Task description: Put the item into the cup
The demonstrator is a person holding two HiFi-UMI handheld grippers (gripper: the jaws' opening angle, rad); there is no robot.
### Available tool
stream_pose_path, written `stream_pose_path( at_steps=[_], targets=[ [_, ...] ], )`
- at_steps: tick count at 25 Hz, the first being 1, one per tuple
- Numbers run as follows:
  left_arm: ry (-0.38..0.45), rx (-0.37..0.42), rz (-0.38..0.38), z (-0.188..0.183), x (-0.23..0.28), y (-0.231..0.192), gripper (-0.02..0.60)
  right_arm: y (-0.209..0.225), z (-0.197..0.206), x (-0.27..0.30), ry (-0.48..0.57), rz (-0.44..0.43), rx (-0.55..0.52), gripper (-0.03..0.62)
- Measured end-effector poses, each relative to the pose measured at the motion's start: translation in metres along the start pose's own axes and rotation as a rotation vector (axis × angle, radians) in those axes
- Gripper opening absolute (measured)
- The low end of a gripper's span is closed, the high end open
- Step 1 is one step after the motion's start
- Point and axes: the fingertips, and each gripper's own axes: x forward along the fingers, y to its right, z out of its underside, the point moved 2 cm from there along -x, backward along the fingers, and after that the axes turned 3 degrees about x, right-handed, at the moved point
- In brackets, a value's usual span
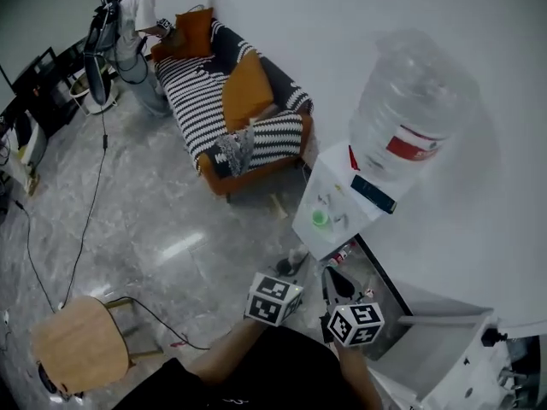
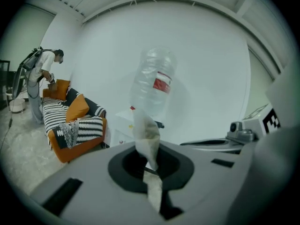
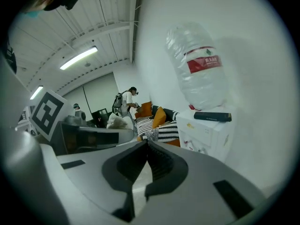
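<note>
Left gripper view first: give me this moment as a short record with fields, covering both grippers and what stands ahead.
left gripper: jaws shut on pale paper packet
right gripper: jaws shut, nothing between them
ahead: white water dispenser with upturned bottle
on dispenser top: dark flat item
background: striped sofa

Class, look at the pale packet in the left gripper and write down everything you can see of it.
The pale packet is a thin, soft-looking beige sachet, crumpled and slightly see-through, like paper or fine mesh. The left gripper is shut on its middle. The upper part stands up, leaning a little to the left in the left gripper view, and a narrower strip shows below the jaws. Nothing else touches it.
</note>
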Motion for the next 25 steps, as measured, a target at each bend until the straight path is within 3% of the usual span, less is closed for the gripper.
stream_pose_path(
  at_steps=[6,11,15,25],
  targets=[
    [0.048,-0.086,-0.035,-0.002,-0.002,-0.034,0.014,-0.009,0.005,0.033,-0.098,-0.027,-0.055,0.011],
    [0.096,-0.135,-0.054,-0.015,-0.005,-0.053,0.014,-0.022,-0.012,0.049,-0.044,-0.085,-0.036,0.011],
    [0.098,-0.123,-0.041,-0.019,-0.006,-0.053,0.014,-0.023,-0.017,0.05,-0.059,-0.048,-0.144,0.011],
    [0.075,-0.084,-0.01,-0.02,0.002,-0.05,0.014,-0.023,-0.017,0.049,-0.037,-0.06,-0.114,0.011]
  ],
)
